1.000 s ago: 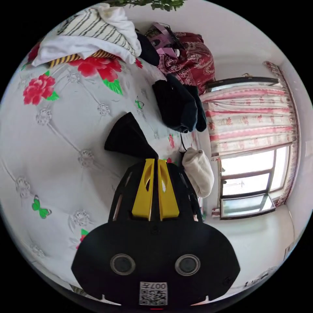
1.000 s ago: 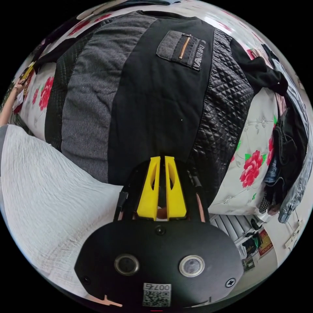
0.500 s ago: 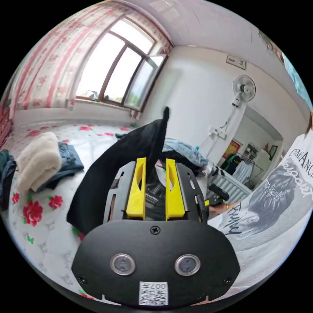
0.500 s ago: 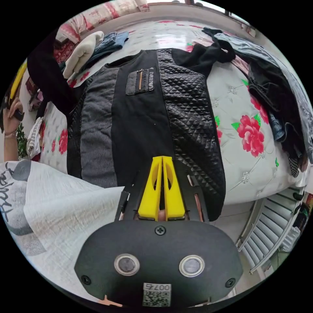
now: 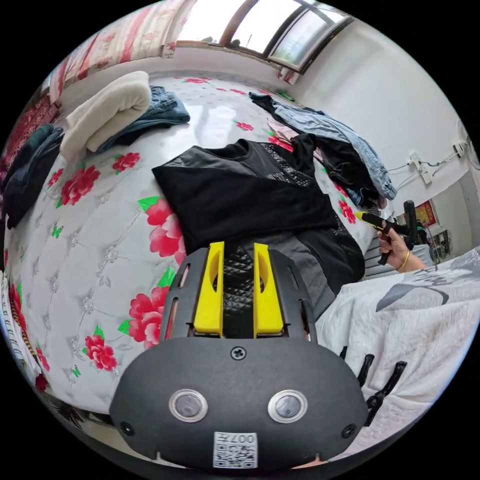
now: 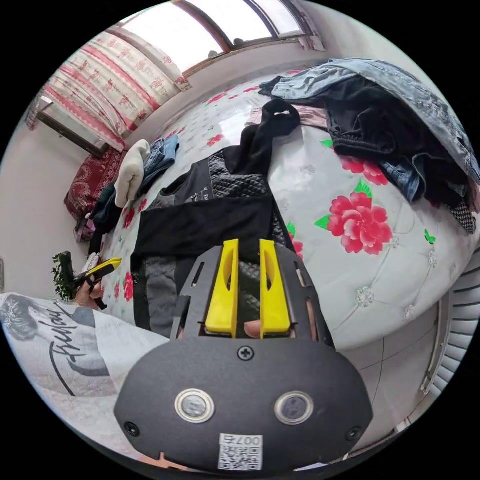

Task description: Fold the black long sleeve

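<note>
Here, left gripper (image 5: 238,250): we held its jaws parted, empty, above the shirt.
Right gripper (image 6: 248,247): likewise released, hovering.
Black long sleeve (image 5: 245,200): ahead of both, one sleeve folded across, on the floral bed (image 5: 85,240).

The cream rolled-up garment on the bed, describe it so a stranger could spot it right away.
Start at the floral bed and look toward the window end. The cream garment lies there as a thick roll, resting against folded blue jeans. It is the one pale, fuzzy bundle among dark clothes.

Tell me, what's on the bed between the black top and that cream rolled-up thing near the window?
In the left gripper view, flowered bedcover and the edge of folded jeans lie between black top and cream roll.
</note>
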A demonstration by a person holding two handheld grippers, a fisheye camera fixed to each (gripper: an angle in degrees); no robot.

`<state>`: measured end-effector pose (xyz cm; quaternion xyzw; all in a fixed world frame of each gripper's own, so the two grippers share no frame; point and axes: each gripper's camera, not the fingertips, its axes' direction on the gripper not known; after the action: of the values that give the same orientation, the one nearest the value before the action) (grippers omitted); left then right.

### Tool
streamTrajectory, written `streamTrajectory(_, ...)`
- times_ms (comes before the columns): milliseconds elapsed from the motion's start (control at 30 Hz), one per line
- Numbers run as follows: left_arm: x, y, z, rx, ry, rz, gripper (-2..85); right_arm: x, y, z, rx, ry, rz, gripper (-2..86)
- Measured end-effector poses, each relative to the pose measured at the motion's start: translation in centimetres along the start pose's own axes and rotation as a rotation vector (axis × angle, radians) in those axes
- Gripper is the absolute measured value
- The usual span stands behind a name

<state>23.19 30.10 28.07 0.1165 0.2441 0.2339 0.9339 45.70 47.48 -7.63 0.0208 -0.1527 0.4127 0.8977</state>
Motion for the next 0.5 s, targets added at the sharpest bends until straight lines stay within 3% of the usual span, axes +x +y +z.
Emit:
streamTrajectory(233, -5.1, -7.4, 1.4, 0.074, -0.003, -0.089, 9.1, -7.8, -9.2, 5.3, -0.108, -0.064, -0.305, 5.6)
streamTrajectory(500, -13.5, -21.4, 9.2, -0.004, -0.055, -0.081, 10.5, -18.4, -20.7, 16.1, -0.258, 0.007, -0.587, 6.1)
